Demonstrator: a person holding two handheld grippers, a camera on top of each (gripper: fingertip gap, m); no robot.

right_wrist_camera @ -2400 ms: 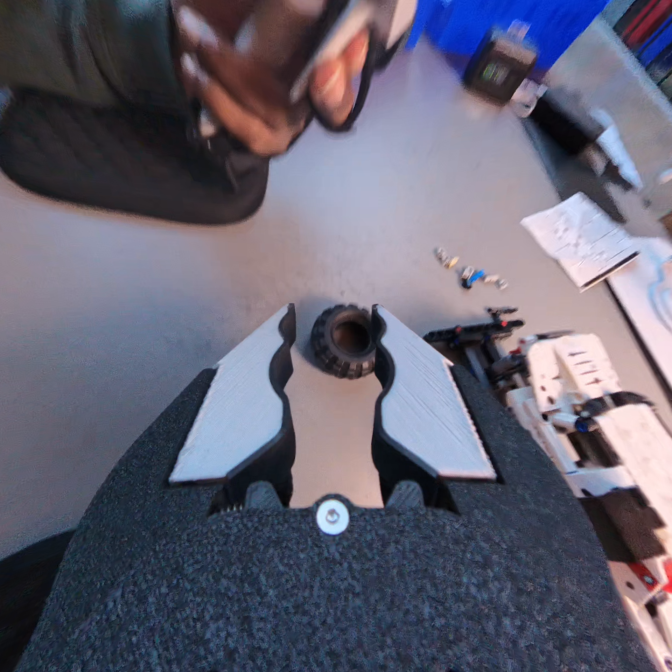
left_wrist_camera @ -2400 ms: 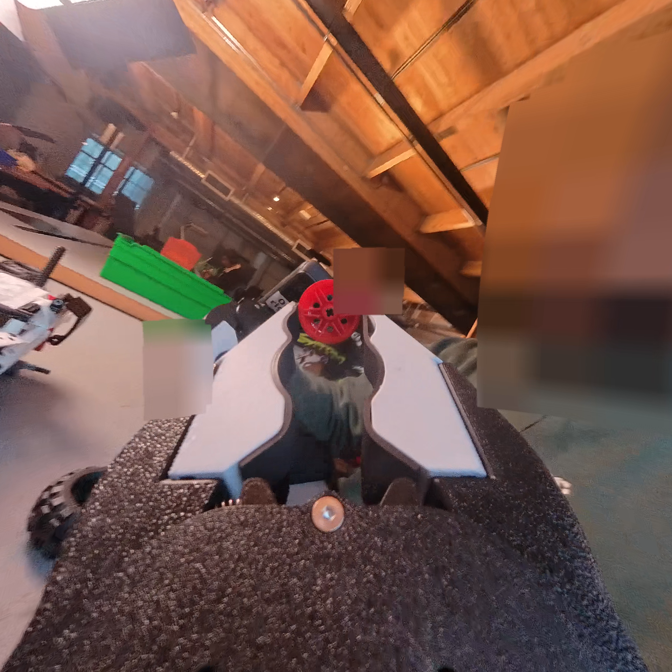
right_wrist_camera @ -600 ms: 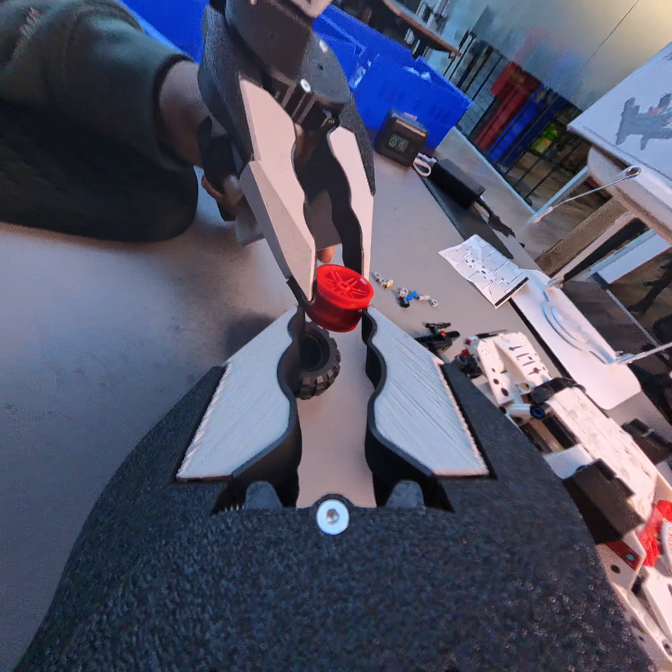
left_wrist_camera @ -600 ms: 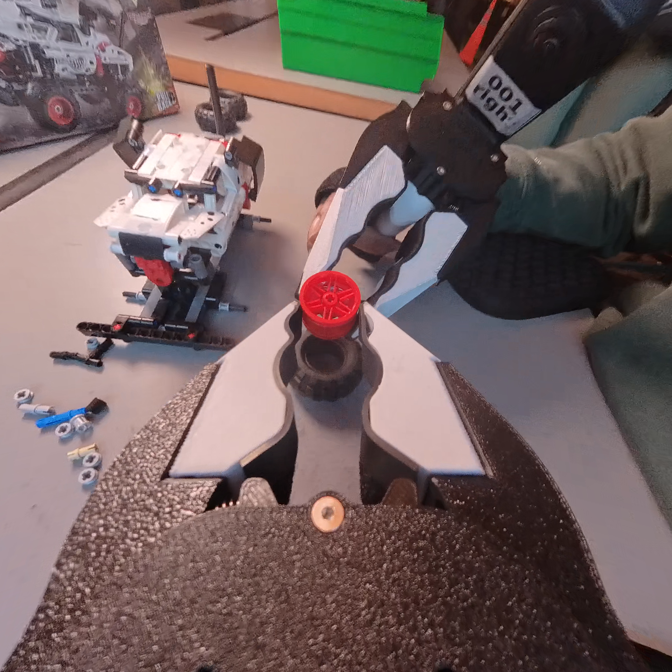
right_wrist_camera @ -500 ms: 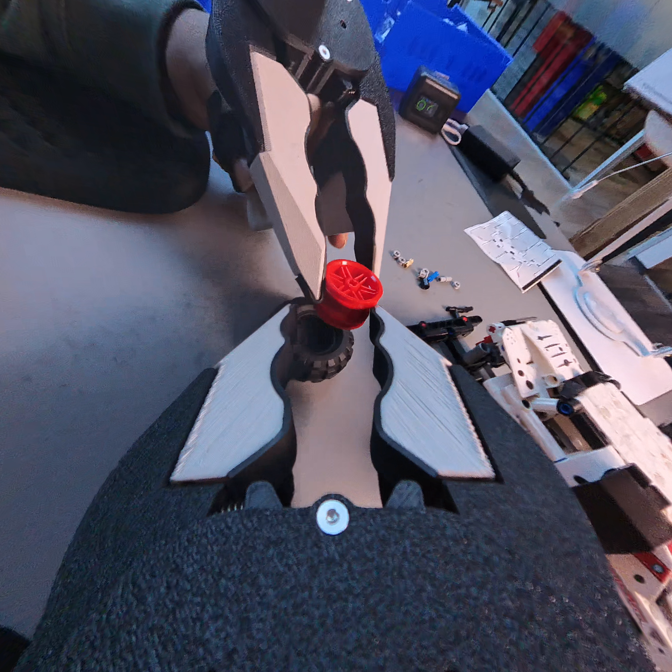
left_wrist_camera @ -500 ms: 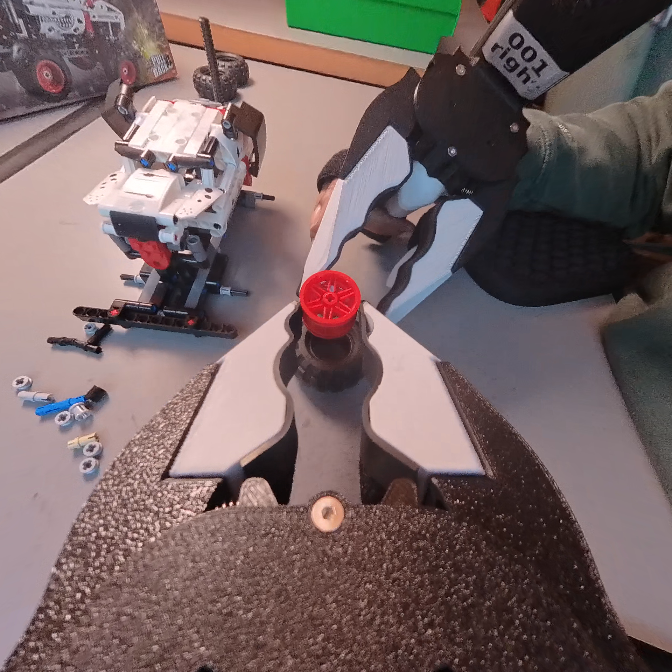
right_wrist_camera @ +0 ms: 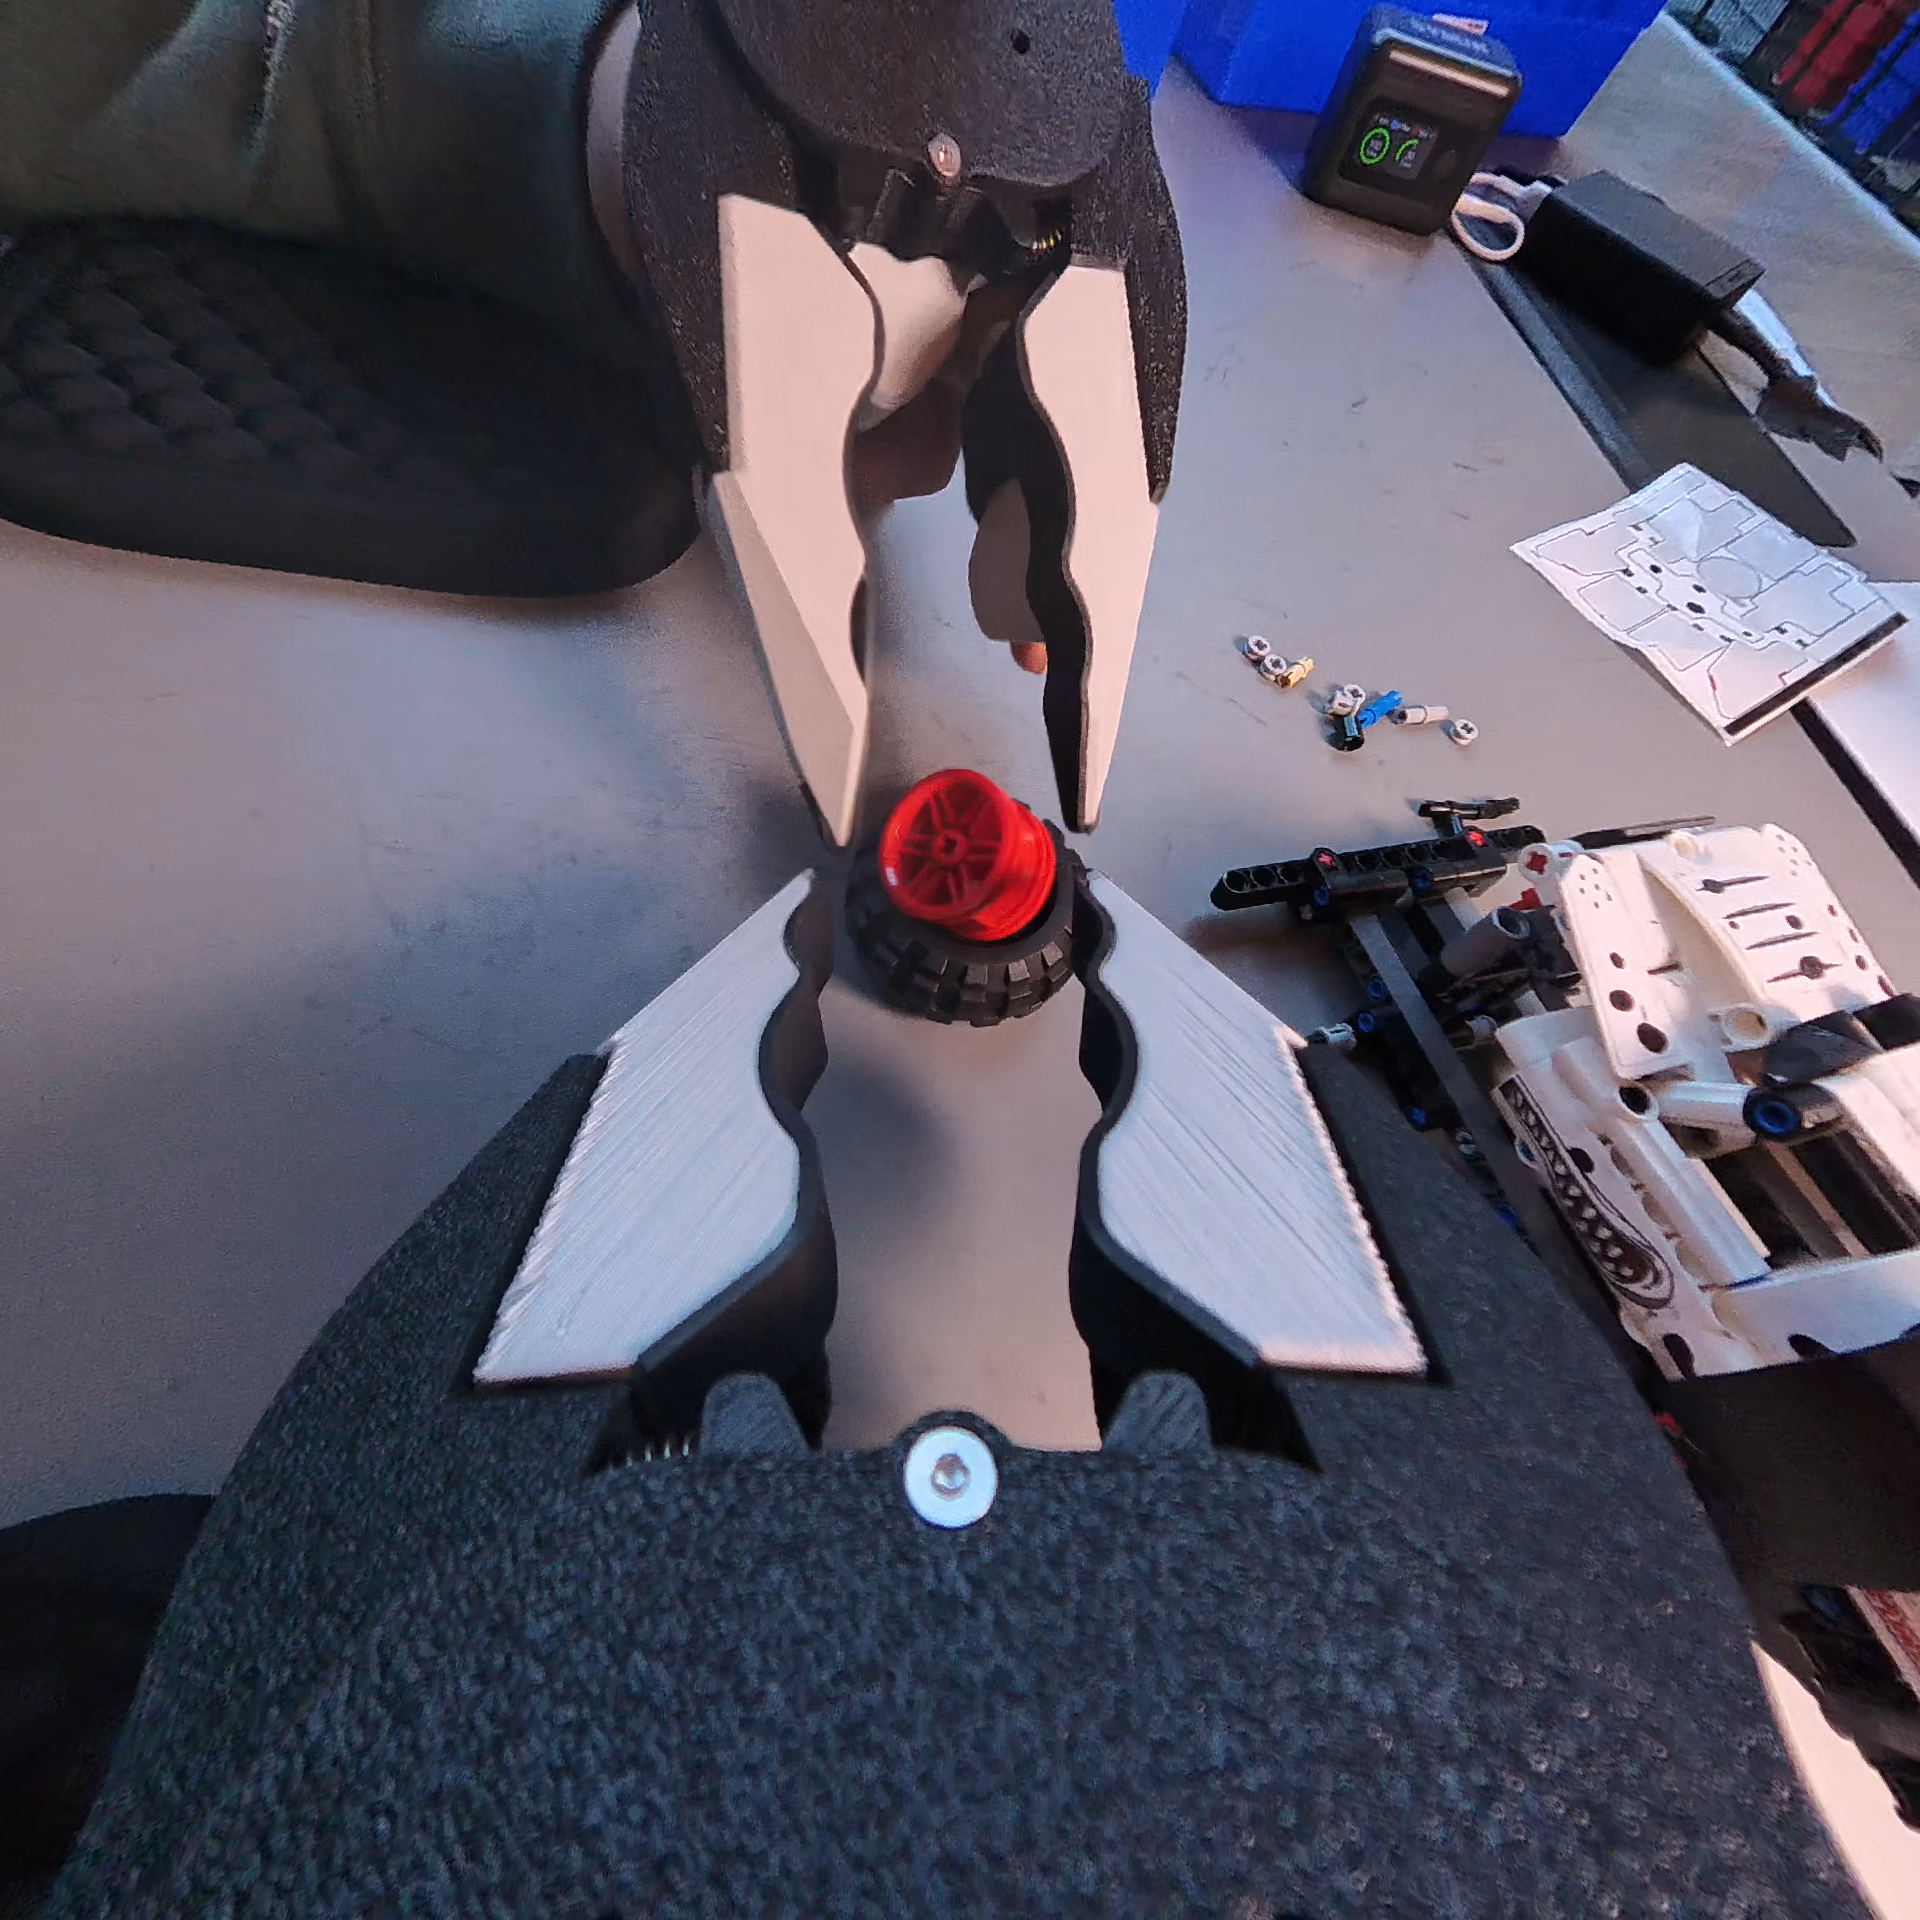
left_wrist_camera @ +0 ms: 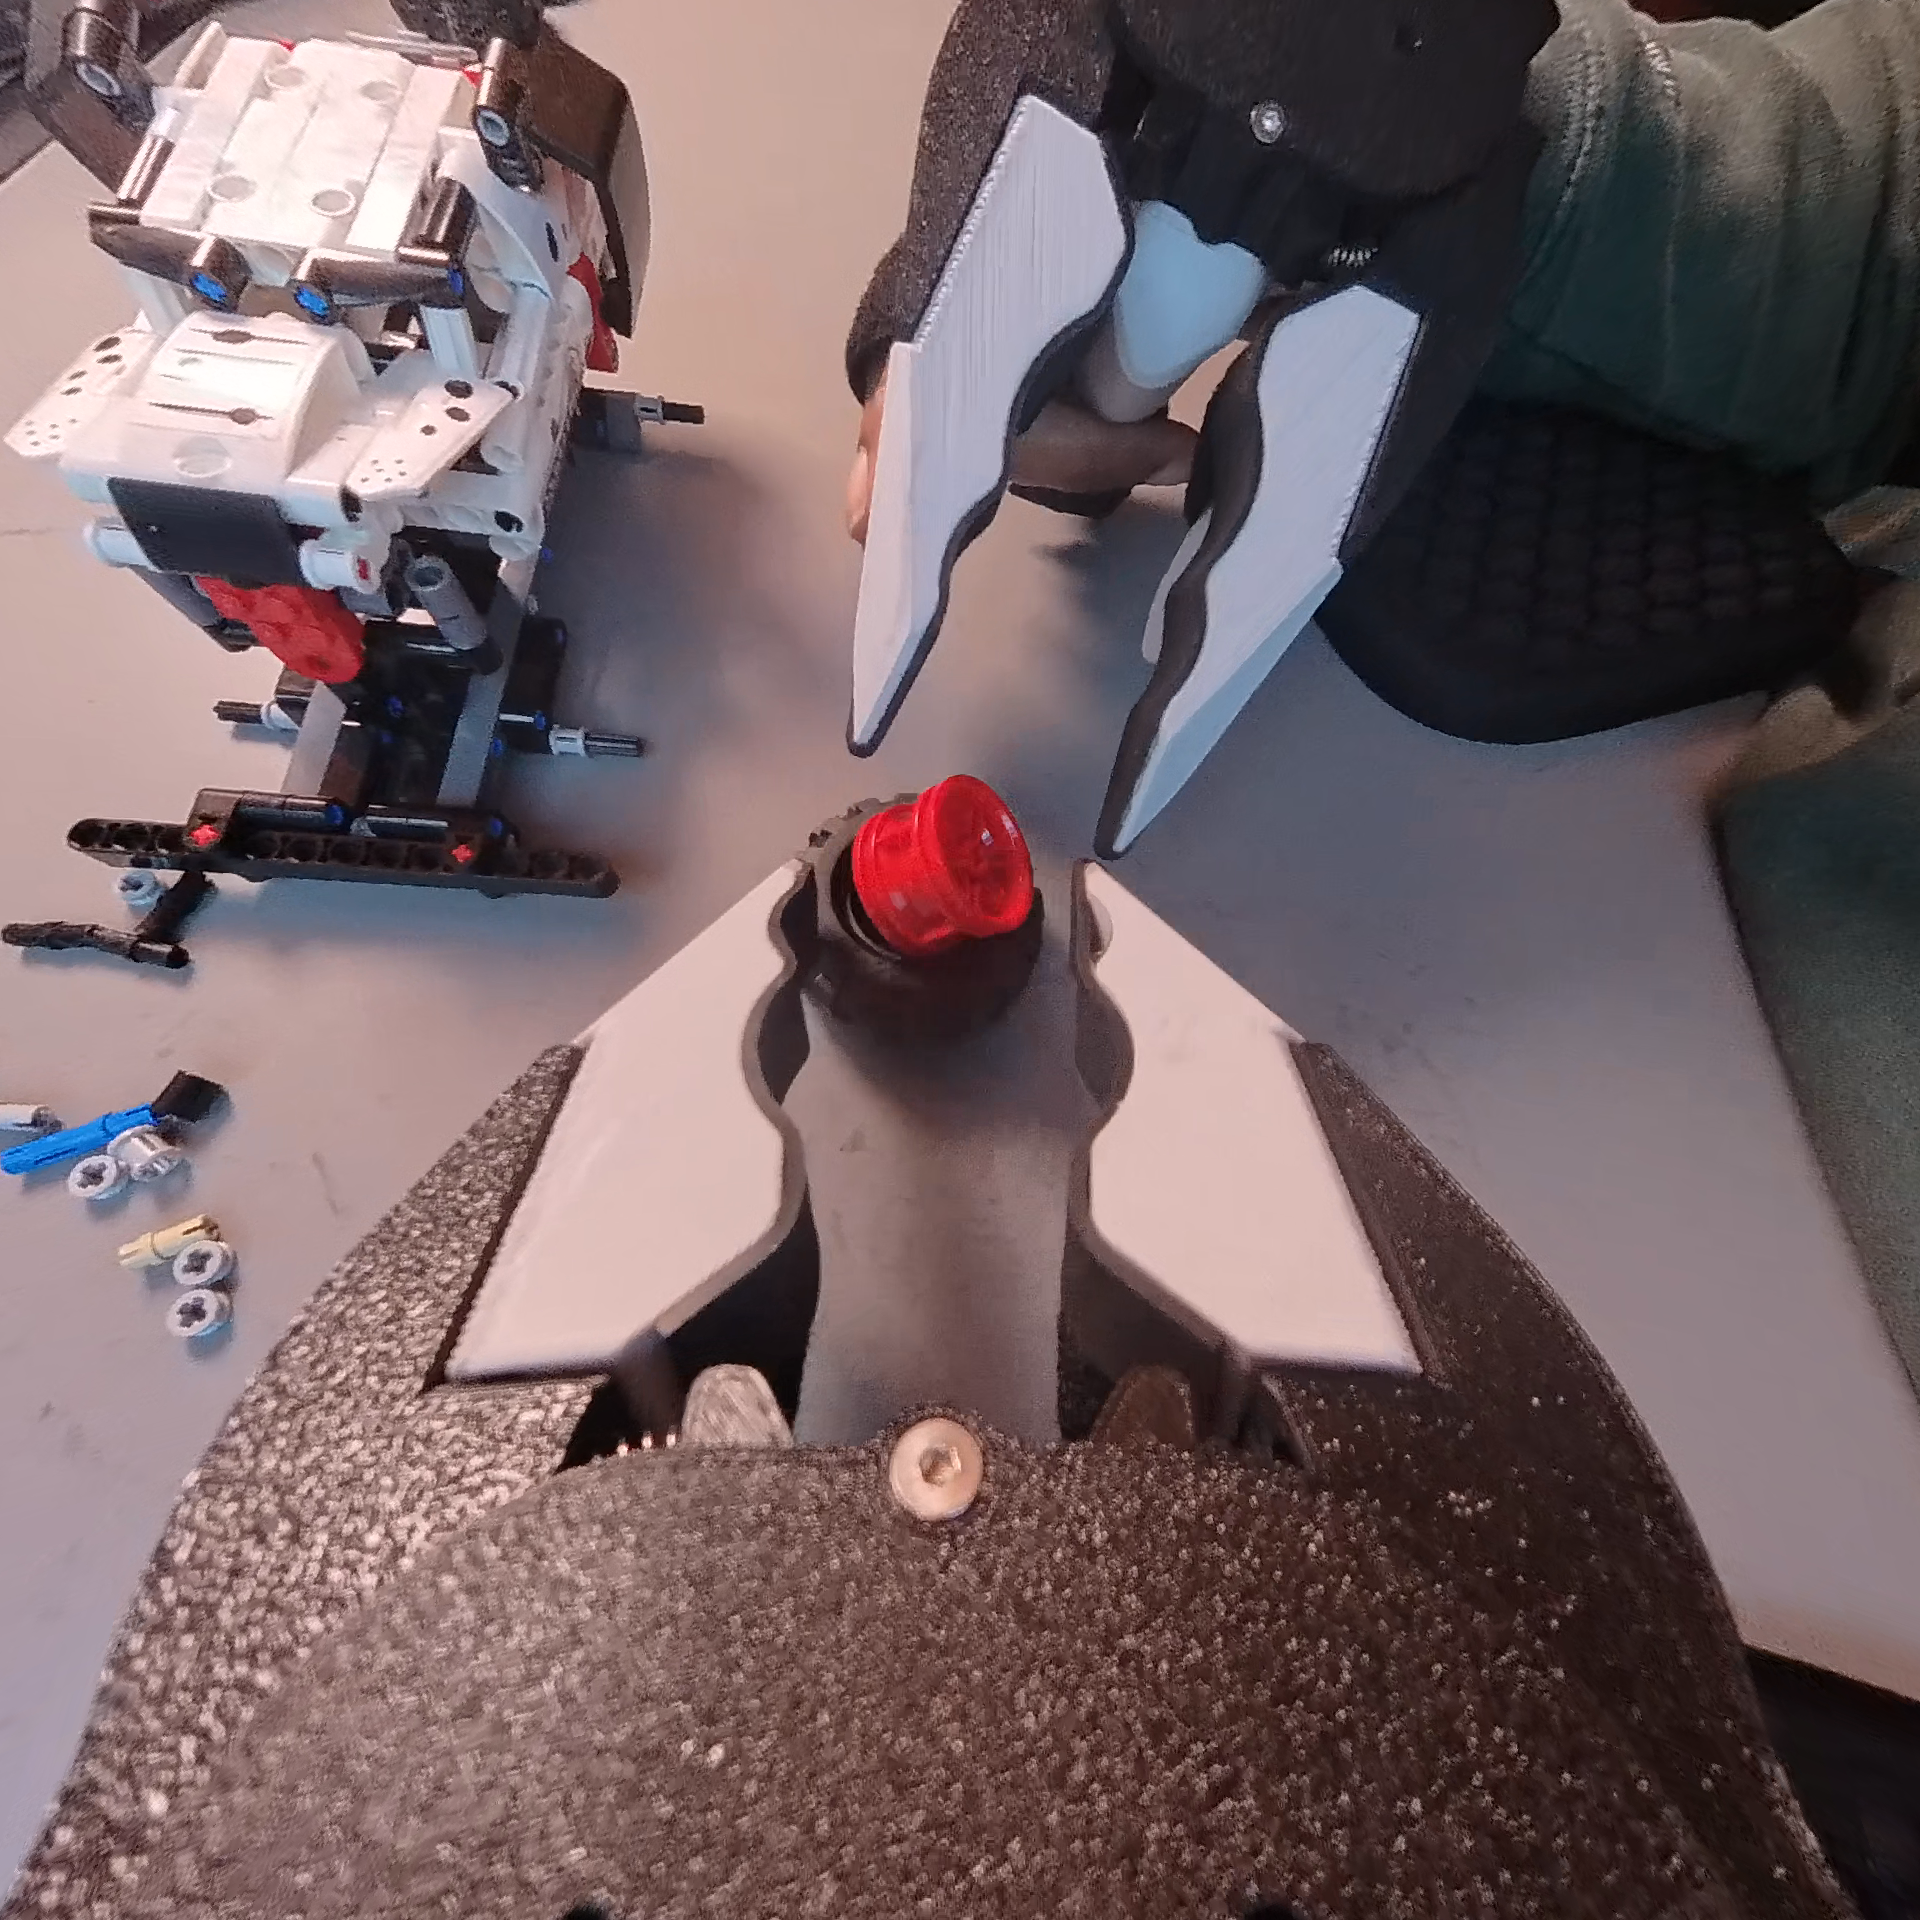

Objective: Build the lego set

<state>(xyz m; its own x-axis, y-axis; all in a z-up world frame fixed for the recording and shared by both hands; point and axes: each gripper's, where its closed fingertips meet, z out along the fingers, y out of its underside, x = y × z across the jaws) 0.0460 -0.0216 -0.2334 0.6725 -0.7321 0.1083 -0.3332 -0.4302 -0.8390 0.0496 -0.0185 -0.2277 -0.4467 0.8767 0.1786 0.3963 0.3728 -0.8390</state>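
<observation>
A red wheel rim (left_wrist_camera: pixel 940 878) sits tilted in the hole of a black tyre (left_wrist_camera: pixel 914 992) that lies flat on the grey table. My left gripper (left_wrist_camera: pixel 935 878) is open; its tips flank the tyre and no longer touch the rim. My right gripper (right_wrist_camera: pixel 951 883) is open too, with its tips close on either side of the tyre (right_wrist_camera: pixel 961 982) and the rim (right_wrist_camera: pixel 961 868) above them. Each gripper faces the other: the right one shows in the left wrist view (left_wrist_camera: pixel 985 795), the left one in the right wrist view (right_wrist_camera: pixel 964 826).
The part-built white and black truck model (left_wrist_camera: pixel 291 343) stands beside the wheel, also in the right wrist view (right_wrist_camera: pixel 1662 1091). Small loose pins and bushes (left_wrist_camera: pixel 135 1174) lie near it. A printed sheet (right_wrist_camera: pixel 1704 592), a black device (right_wrist_camera: pixel 1403 114) and a black cushion (right_wrist_camera: pixel 260 395) lie farther off. Both grippers' tips are close together, under 4 cm apart.
My left gripper brought the red rim down onto the tyre, then opened and let it go; the rim now leans in the tyre. The right fingers have spread slightly.
</observation>
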